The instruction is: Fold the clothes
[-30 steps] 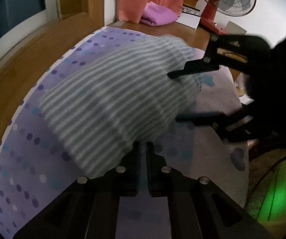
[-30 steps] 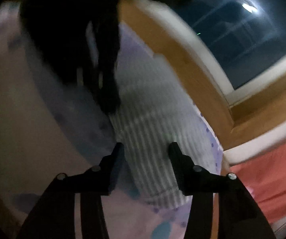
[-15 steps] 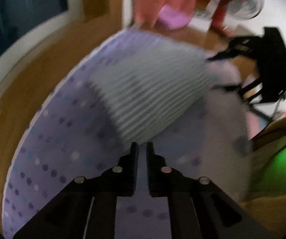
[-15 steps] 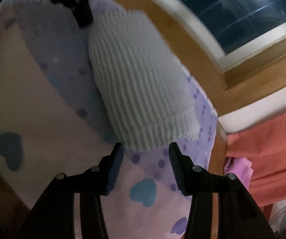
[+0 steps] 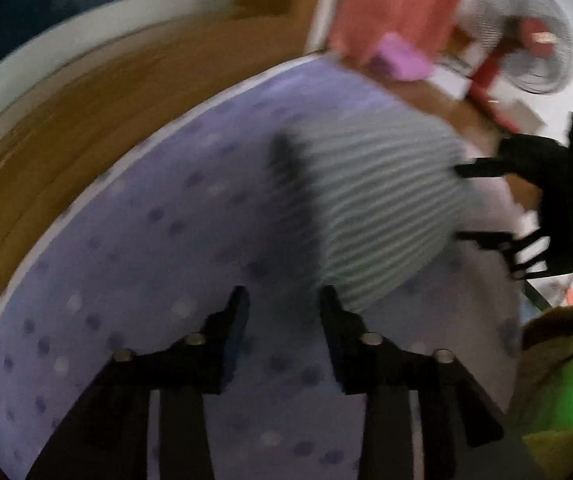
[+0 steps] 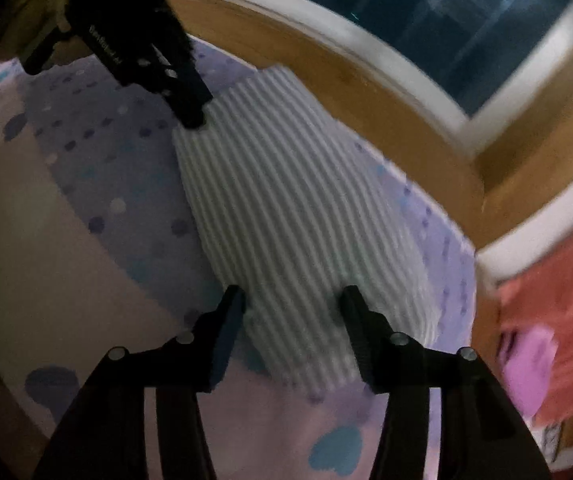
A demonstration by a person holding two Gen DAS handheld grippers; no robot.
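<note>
Both tongs (image 5: 282, 300) (image 6: 292, 300) hang spread over the folded striped garment (image 6: 286, 220).

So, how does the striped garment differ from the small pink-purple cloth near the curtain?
The striped garment is grey-and-white striped, while the pink-purple cloth is one plain colour. The garment looks much larger than the cloth. The garment lies on the dotted bedsheet between the open left gripper and right gripper; the cloth lies off the sheet, below the red curtain. Both lie flat, ungripped.
</note>
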